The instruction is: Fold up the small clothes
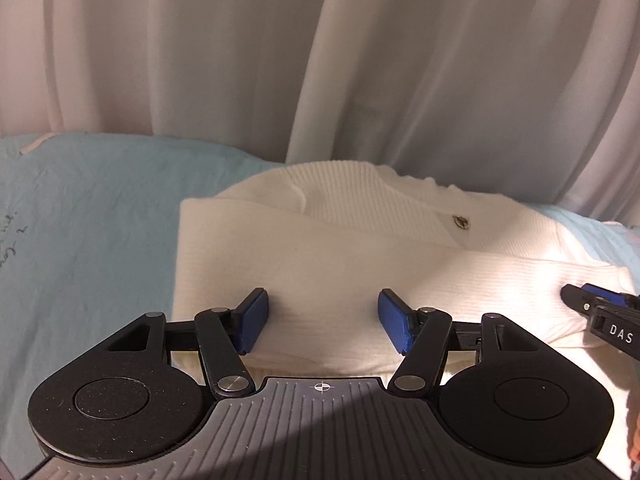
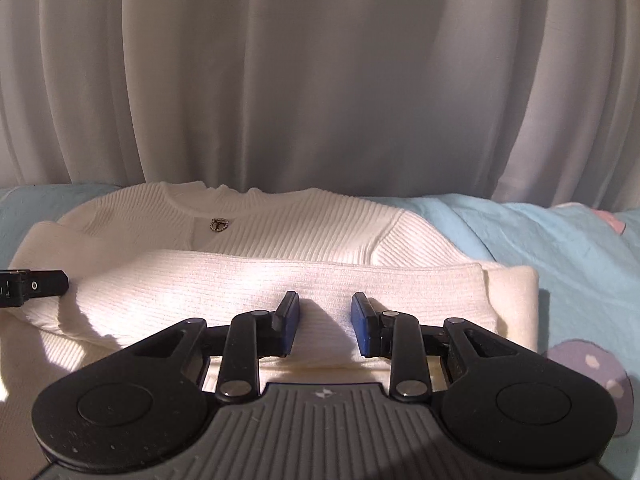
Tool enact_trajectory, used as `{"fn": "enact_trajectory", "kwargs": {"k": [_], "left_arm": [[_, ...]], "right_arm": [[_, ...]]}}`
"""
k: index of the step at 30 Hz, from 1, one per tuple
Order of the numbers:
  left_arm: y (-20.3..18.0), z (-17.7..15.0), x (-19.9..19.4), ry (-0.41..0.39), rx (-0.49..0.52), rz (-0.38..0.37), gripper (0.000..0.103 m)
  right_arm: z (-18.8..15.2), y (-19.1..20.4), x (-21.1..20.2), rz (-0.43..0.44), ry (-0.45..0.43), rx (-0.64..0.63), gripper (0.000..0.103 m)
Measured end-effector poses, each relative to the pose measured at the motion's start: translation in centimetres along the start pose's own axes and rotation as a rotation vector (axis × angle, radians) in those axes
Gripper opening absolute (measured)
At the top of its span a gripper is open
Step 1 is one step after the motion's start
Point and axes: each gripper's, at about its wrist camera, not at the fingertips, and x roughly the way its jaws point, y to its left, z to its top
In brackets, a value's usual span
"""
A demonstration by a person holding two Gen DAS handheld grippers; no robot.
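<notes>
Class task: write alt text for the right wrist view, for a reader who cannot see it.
A white sweater lies partly folded on a light blue sheet. The right gripper is open above it. Pale curtains hang behind.

- "DAS" in white capitals — on the black body of the right gripper (image 1: pixel 576 298), at the right edge of the left wrist view.
- Dark handwriting on the light-blue bedsheet (image 1: pixel 80 216), near its left edge — too small to read.
</notes>
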Motion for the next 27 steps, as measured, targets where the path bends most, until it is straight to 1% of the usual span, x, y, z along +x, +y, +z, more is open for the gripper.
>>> {"fn": "enact_trajectory", "kwargs": {"k": [2,3,4,6,7,9,10,12,14,15,17,19,20,21,22,23,27], "left_arm": [[-0.1,0.2,0.6,-0.010,0.021,0.020,0.068],[-0.3,0.3,0.9,-0.016,0.039,0.047,0.069],[-0.3,0.4,1.2,-0.013,0.045,0.060,0.074],[0.3,0.6,1.1,0.004,0.011,0.044,0.074],[0.6,0.7,0.8,0.012,-0.007,0.035,0.073],[1.4,0.5,0.2,0.021,-0.026,0.022,0.072],[1.7,0.3,-0.2,0.020,-0.031,0.019,0.072],[2.1,-0.1,-0.7,0.019,-0.038,0.012,0.072],[2.0,-0.3,-1.1,0.018,-0.023,0.019,0.072],[1.8,-0.3,-1.2,0.021,-0.014,0.022,0.072],[1.6,-0.4,-1.2,0.022,-0.003,0.026,0.073],[1.4,-0.4,-1.2,0.025,0.006,0.035,0.073],[1.3,-0.4,-1.2,0.026,0.010,0.037,0.073],[1.2,-0.4,-1.3,0.027,0.014,0.040,0.073],[1.2,-0.4,-1.3,0.029,0.019,0.042,0.073],[1.1,-0.4,-1.3,0.030,0.024,0.044,0.073],[1.1,-0.3,-1.2,0.040,0.030,0.049,0.073]], "right_arm": [[0.4,-0.2,0.6,0.005,-0.004,0.000,0.028],[0.5,-0.4,0.8,0.008,-0.008,0.000,0.028],[0.5,-0.5,0.8,0.012,-0.009,0.002,0.028],[0.6,-0.7,0.0,0.023,0.012,0.030,0.028],[0.6,-0.9,-0.6,0.041,0.028,0.065,0.028],[0.2,-2.3,-2.3,0.121,0.057,0.214,0.032],[-0.3,-3.3,-3.0,0.165,0.062,0.324,0.033],[-1.7,-5.6,-3.9,0.212,0.101,0.556,0.036],[-3.1,-7.3,-4.2,0.252,0.117,0.749,0.039],[-3.7,-7.9,-4.3,0.250,0.131,0.825,0.044],[-4.2,-8.7,-3.9,0.258,0.124,0.904,0.044],[-4.2,-9.1,-3.7,0.245,0.106,0.957,0.043],[-4.0,-9.2,-3.5,0.234,0.100,0.964,0.041],[-3.7,-9.0,-3.1,0.220,0.103,0.957,0.027],[-3.6,-8.8,-2.8,0.204,0.109,0.942,0.009],[-3.4,-8.6,-2.4,0.188,0.127,0.919,0.009],[-2.6,-8.9,-1.8,0.152,0.107,0.817,0.009]]}}
